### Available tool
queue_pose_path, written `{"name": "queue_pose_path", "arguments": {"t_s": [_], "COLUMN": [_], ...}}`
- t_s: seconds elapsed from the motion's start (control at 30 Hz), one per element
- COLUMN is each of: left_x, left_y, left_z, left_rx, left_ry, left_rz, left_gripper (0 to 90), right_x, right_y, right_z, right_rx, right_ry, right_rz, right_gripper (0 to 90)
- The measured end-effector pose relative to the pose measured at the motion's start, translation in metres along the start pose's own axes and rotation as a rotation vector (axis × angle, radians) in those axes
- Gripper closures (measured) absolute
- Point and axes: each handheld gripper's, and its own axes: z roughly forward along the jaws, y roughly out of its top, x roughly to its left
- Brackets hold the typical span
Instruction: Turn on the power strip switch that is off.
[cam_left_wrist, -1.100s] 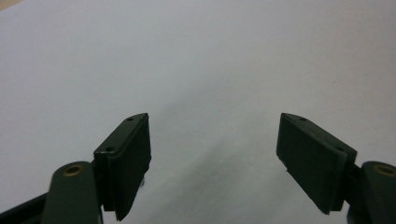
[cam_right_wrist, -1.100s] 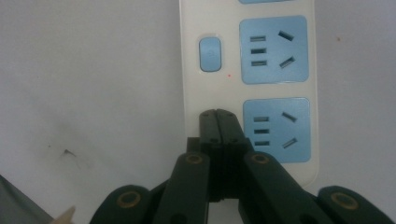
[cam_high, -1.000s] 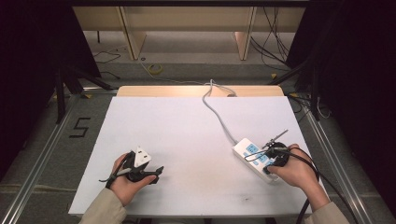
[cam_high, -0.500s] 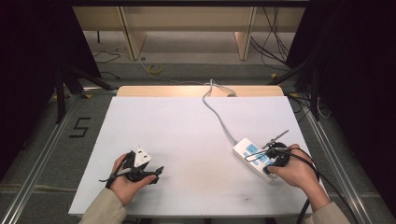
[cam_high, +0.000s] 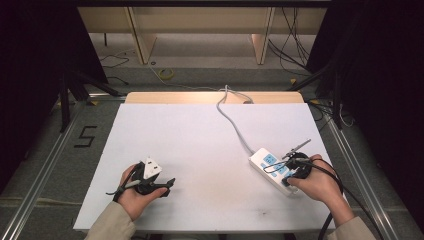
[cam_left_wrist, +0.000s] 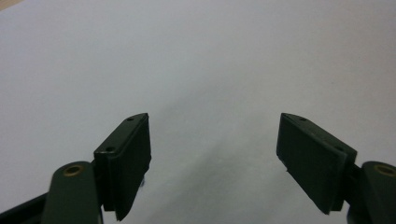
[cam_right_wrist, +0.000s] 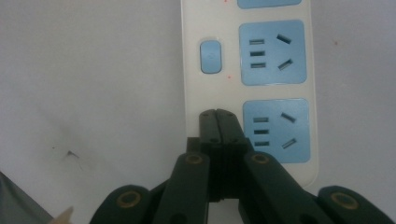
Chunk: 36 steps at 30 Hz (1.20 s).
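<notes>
We have the right gripper (cam_high: 295, 167) over the near end of the white power strip (cam_high: 270, 167), jaws pressed together with nothing between them. In the right gripper view the closed tips (cam_right_wrist: 218, 122) sit on the strip's (cam_right_wrist: 205, 100) white edge, just beside the nearest blue socket (cam_right_wrist: 275, 130) and below the blue switch button (cam_right_wrist: 210, 56). The strip lies at the right side of the white table (cam_high: 200, 135), angled, with its grey cable (cam_high: 232, 117) running off the far edge. We hold the left gripper (cam_high: 150, 185) low at the near left of the table, well apart from the strip. Its jaws are spread wide over bare table (cam_left_wrist: 196, 60), holding nothing (cam_left_wrist: 212, 154).
</notes>
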Motion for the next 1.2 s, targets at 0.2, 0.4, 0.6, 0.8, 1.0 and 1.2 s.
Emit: {"name": "queue_pose_path", "arguments": {"t_s": [0.2,0.4,0.6,0.8,1.0,1.2], "left_x": [0.000,-0.001,-0.001,-0.002,-0.002,-0.004], "left_y": [0.000,0.000,0.000,0.000,0.000,0.001], "left_z": [0.000,0.000,0.000,0.000,0.000,0.000], "left_rx": [0.000,-0.001,-0.002,-0.004,-0.001,-0.001], "left_ry": [-0.001,-0.002,-0.003,-0.003,-0.006,-0.010], "left_rz": [-0.003,-0.002,-0.001,0.000,0.007,0.004], "left_gripper": [26.0,26.0,26.0,26.0,26.0,26.1], "right_x": [0.001,0.002,0.002,0.003,0.007,0.013], "right_y": [0.001,0.001,0.000,0.000,-0.001,-0.002], "right_z": [0.000,-0.002,-0.005,-0.005,-0.006,-0.004], "right_rx": [-0.018,-0.040,-0.082,-0.129,-0.198,-0.240], "right_ry": [-0.001,-0.003,0.006,0.017,0.034,0.039], "right_rz": [-0.001,-0.004,0.002,-0.012,-0.025,-0.055], "right_gripper": [90.0,90.0,90.0,90.0,90.0,90.0]}}
